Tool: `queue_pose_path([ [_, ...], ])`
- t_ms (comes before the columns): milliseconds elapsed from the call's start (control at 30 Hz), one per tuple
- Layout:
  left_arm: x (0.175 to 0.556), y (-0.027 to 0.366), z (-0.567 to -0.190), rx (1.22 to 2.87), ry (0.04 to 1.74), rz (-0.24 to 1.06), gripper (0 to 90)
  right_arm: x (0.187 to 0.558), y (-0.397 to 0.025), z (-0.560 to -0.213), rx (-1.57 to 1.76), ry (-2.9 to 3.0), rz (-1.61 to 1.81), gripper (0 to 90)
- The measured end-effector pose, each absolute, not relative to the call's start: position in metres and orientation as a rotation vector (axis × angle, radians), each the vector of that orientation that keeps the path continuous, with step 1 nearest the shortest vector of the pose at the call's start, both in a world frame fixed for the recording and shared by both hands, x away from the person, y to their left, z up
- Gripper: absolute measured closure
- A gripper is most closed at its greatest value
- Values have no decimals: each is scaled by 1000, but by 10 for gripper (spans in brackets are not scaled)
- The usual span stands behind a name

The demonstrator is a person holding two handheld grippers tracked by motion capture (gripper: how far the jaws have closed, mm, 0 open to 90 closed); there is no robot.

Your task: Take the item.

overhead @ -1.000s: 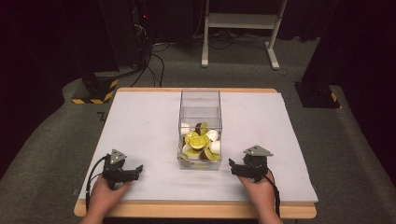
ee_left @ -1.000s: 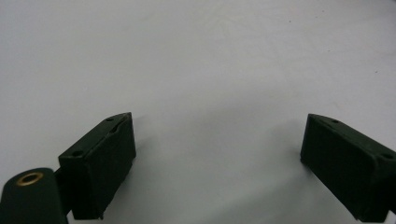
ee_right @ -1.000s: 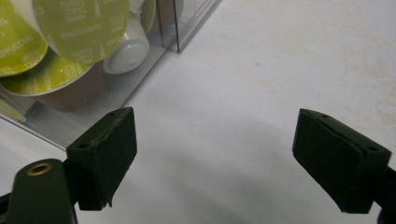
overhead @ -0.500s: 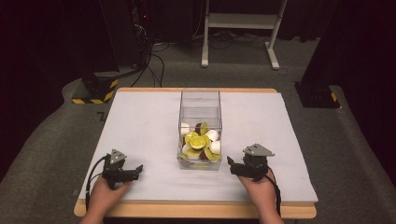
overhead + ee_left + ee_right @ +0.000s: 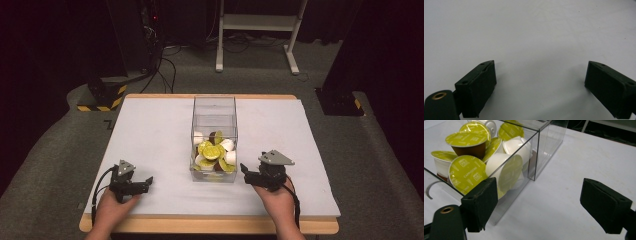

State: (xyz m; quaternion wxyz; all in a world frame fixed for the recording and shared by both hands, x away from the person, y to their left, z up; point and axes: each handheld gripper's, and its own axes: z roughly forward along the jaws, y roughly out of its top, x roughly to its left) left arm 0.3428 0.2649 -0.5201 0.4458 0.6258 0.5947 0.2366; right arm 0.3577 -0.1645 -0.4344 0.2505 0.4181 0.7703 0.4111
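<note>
Coffee capsules (image 5: 215,152) lie heaped in a clear plastic box (image 5: 214,107) that stands at the middle of the white tabletop (image 5: 150,130), its near end closer to the front edge and its far half bare. The high view gives the whole layout: one box and two claws, one toward each front corner. The right gripper view brings the pile close, where printed lime-green foil lids (image 5: 467,173), white cup bodies (image 5: 496,163) and one brown cup (image 5: 469,149) can be told apart; about nine capsules can be counted there, though those underneath are hidden. The left gripper view has none of that, just bare white surface between its two jaws.

The right claw (image 5: 245,171) rests on the tabletop just beside the box's near right corner, jaws spread wide, gripping nothing; its one jaw sits close against the clear wall (image 5: 506,202), though contact cannot be confirmed. The left claw (image 5: 146,183) lies near the front left corner, well apart from the box, also wide open and empty.
</note>
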Motion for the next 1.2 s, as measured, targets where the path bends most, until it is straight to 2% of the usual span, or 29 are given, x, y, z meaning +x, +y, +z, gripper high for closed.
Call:
queue_pose_path([
  [467,343,265,-520,1547,1473,586,102,362,-152,-411,1103,2090,1188,150],
  [1200,343,265,-520,1543,1474,585,102,372,-117,-409,1045,2165,1193,150],
])
